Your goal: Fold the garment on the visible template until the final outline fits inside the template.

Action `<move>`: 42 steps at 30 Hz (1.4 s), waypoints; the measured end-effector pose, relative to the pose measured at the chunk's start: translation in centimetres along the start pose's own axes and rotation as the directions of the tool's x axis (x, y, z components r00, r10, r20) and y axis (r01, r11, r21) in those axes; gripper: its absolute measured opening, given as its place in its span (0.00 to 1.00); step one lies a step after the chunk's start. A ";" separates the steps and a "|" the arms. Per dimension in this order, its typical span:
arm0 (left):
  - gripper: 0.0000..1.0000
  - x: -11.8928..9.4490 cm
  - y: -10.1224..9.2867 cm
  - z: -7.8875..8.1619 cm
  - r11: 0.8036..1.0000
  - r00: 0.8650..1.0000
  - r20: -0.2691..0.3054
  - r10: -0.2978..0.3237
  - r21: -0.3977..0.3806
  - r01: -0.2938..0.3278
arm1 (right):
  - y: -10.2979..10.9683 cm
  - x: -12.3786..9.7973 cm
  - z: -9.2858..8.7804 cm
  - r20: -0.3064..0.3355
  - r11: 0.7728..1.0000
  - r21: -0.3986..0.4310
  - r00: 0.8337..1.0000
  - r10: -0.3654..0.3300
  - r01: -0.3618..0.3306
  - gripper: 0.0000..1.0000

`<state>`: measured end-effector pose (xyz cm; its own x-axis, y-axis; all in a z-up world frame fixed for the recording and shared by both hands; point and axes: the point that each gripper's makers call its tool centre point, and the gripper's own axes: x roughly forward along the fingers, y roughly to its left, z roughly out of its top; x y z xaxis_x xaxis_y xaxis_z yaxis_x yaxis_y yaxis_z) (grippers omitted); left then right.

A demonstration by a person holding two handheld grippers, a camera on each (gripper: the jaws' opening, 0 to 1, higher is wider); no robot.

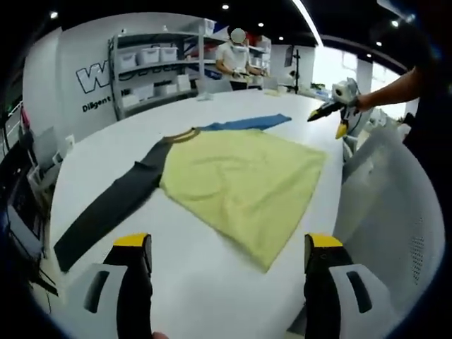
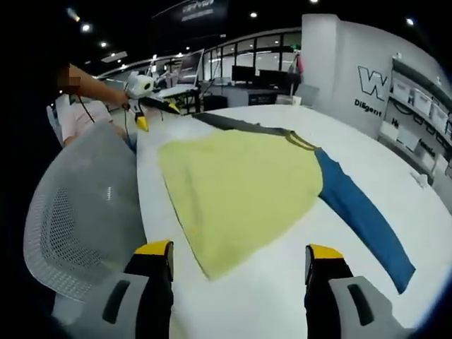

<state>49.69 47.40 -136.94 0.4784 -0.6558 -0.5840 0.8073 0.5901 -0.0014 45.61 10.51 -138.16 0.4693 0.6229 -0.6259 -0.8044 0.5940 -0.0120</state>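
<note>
A long-sleeved shirt lies flat on the white table [image 1: 212, 296]. Its yellow-green body [image 1: 244, 180] [image 2: 240, 187] is spread out, with a dark grey sleeve [image 1: 109, 205] [image 2: 236, 123] stretched one way and a blue sleeve [image 1: 251, 123] [image 2: 364, 219] the other. My left gripper [image 1: 227, 244] is open above the table just short of the shirt's hem, with nothing between its jaws. It also hangs open in the air past the table edge [image 2: 157, 115]. My right gripper [image 2: 239, 253] is open over the shirt's near corner, empty, and floats open beside the table [image 1: 326, 121].
A white mesh chair back [image 1: 395, 205] [image 2: 78, 205] stands against the table edge between the two grippers. Shelves with white bins [image 1: 152, 63] and a person [image 1: 236, 60] are beyond the table's far side. Desks with monitors [image 2: 247, 74] stand far off.
</note>
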 end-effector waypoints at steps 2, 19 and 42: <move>0.86 0.3 0.0 -0.3 1.000 1.000 -0.004 -0.010 0.005 0.010 | 0.3 0.1 -0.2 -0.006 1.000 0.004 1.000 0.006 -0.006 0.73; 0.76 1.8 -1.2 -1.1 0.999 0.998 -0.026 -0.050 0.019 0.050 | 1.3 0.9 -1.8 -0.043 1.000 0.014 0.999 0.012 -0.012 0.60; 0.45 2.8 -4.0 -3.5 0.987 0.987 -0.120 -0.103 0.113 0.117 | 3.0 2.4 -2.8 -0.106 0.997 -0.036 0.993 0.058 -0.062 0.30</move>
<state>46.60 44.84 -141.46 0.3478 -0.6520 -0.6738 0.8914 0.4526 0.0222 43.25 12.37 -141.90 0.3806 0.5986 -0.7048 -0.8445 0.5356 -0.0012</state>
